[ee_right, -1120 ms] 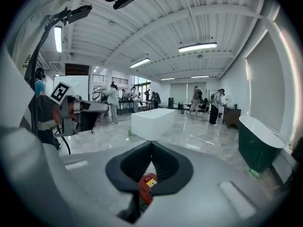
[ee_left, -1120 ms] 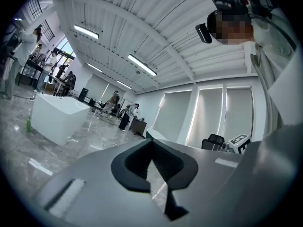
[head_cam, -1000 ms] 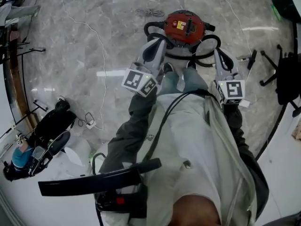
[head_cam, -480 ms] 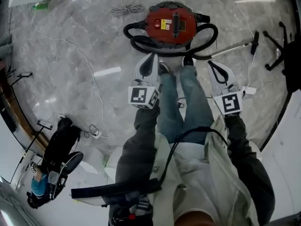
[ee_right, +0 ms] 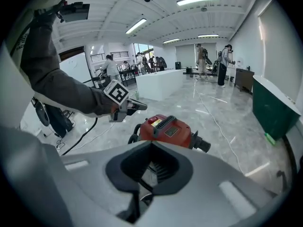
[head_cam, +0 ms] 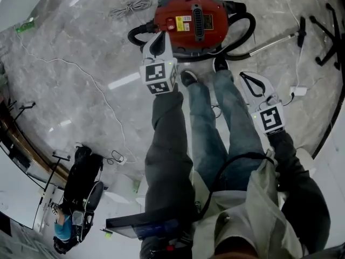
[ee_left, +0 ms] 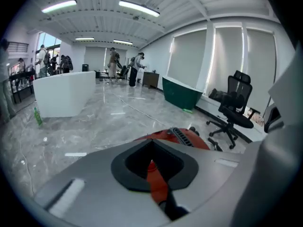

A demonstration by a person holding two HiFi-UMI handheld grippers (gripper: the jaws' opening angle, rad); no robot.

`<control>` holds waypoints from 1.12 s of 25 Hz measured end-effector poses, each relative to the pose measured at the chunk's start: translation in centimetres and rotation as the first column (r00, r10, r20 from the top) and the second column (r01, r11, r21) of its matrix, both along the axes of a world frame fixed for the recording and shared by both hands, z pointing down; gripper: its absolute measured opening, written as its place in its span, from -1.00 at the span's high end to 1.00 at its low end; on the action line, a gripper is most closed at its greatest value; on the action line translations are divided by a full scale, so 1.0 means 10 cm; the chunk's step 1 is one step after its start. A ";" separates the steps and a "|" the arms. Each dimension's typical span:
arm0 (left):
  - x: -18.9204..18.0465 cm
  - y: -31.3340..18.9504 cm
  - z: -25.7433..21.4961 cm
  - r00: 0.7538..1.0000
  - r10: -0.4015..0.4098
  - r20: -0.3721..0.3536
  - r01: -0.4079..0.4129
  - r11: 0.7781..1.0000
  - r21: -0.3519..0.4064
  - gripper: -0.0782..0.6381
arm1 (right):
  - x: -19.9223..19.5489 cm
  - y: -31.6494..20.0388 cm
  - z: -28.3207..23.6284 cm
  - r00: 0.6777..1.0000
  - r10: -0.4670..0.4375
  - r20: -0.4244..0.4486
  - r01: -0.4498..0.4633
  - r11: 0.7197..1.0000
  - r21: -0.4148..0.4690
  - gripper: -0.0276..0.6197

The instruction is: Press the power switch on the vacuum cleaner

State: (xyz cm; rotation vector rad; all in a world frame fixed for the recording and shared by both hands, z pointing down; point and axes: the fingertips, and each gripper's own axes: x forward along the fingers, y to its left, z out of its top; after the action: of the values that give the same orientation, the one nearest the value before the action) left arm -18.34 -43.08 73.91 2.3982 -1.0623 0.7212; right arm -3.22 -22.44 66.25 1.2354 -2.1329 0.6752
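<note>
The red vacuum cleaner (head_cam: 194, 21) stands on the marble floor ahead of the person's feet, with a small red switch (head_cam: 170, 22) on the left of its top. My left gripper (head_cam: 158, 38) is shut and reaches over the vacuum's near left edge, its tip just short of the switch. In the right gripper view the left gripper (ee_right: 142, 107) hovers a little above the switch (ee_right: 150, 120), apart from it. The left gripper view shows its own jaws (ee_left: 154, 148) closed, red body (ee_left: 182, 137) beyond. My right gripper (head_cam: 249, 81) is shut and empty beside the right leg, pointing at the vacuum (ee_right: 165, 129).
A black hose (head_cam: 245, 34) loops round the vacuum and a metal wand (head_cam: 275, 42) lies to its right. An office chair base (head_cam: 331, 39) stands far right, a coiled cable (head_cam: 129, 7) far left, a white plug block (head_cam: 298, 90) right. The person's shoes (head_cam: 188, 78) stand close to the vacuum.
The left gripper has moved forward from beside the knee to the vacuum's top left edge. The right gripper stayed low by the right leg. The head view has tipped closer to the vacuum.
</note>
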 end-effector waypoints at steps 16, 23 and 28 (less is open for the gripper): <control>0.12 -0.05 0.73 0.994 0.004 0.111 0.001 0.999 -0.044 0.77 | 0.21 -0.73 0.12 1.000 0.026 -0.009 -0.025 0.990 0.137 0.91; 0.15 0.00 0.82 0.971 0.093 0.222 -0.078 0.994 -0.076 0.77 | 0.20 -0.71 0.15 1.000 0.021 0.000 -0.021 0.992 0.123 0.91; 0.13 -0.01 0.82 0.976 0.085 0.200 -0.073 0.995 -0.063 0.77 | 0.19 -0.71 0.17 0.999 0.033 0.010 -0.034 0.991 0.126 0.91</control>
State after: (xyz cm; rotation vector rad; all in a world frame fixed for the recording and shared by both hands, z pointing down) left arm -17.04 -43.14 82.10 2.3695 -1.0135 1.0272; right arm -1.31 -29.51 67.97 1.3393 -2.1946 0.5671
